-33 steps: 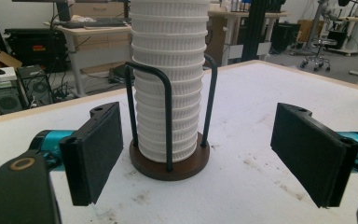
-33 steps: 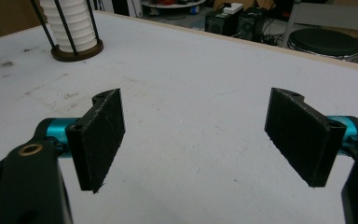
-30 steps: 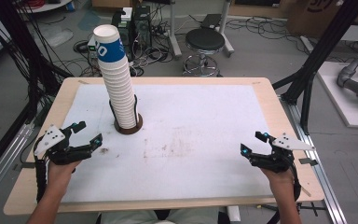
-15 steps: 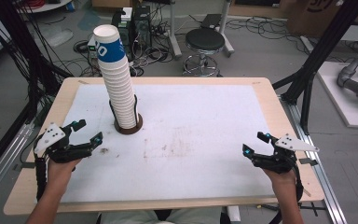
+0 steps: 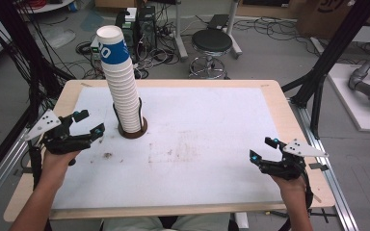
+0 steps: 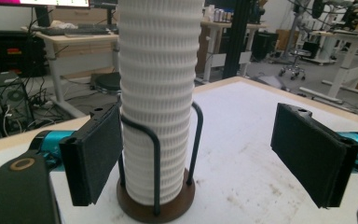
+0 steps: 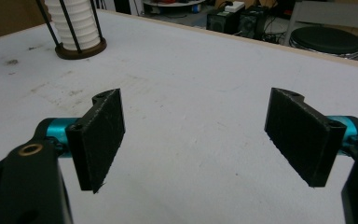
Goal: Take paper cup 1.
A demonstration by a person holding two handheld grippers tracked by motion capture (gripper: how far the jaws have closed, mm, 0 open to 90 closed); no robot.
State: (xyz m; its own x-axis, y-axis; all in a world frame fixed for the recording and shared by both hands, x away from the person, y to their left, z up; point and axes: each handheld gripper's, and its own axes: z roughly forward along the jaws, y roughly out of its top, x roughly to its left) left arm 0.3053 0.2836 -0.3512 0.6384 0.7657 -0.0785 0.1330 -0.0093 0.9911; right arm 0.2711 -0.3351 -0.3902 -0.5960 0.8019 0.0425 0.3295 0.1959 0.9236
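In the high view the left gripper (image 5: 87, 122) sits at about 9 o'clock on the table (image 5: 270, 96), held level in the left hand (image 5: 58, 156), whose forearm comes up from the bottom-left edge. Its jaws point toward 2 o'clock, at the cup stack (image 5: 123, 91), and stand wide apart with nothing between them; the nearer jaw tip is just beside the holder (image 5: 133, 132) but not touching it. In the left gripper view (image 6: 196, 158) the stack (image 6: 158, 93) rises straight ahead, a little left of the middle of the gap, behind the jaws. The stack stands upright in its holder (image 6: 156, 207), a round brown base with thin black wire uprights, at about 10 o'clock on the table.

The right gripper (image 5: 261, 149) rests at about 4 o'clock, held level in the right hand (image 5: 289, 180), jaws pointing toward 10 o'clock. In the right gripper view (image 7: 193, 140) its jaws gape over bare table, empty, with the stack (image 7: 74, 21) and holder (image 7: 81, 49) far off at 11 o'clock.

Against the frame a second ago, the left gripper sits slightly higher and closer to the stack, its jaws as wide as before. The right gripper and the stack have kept their places.
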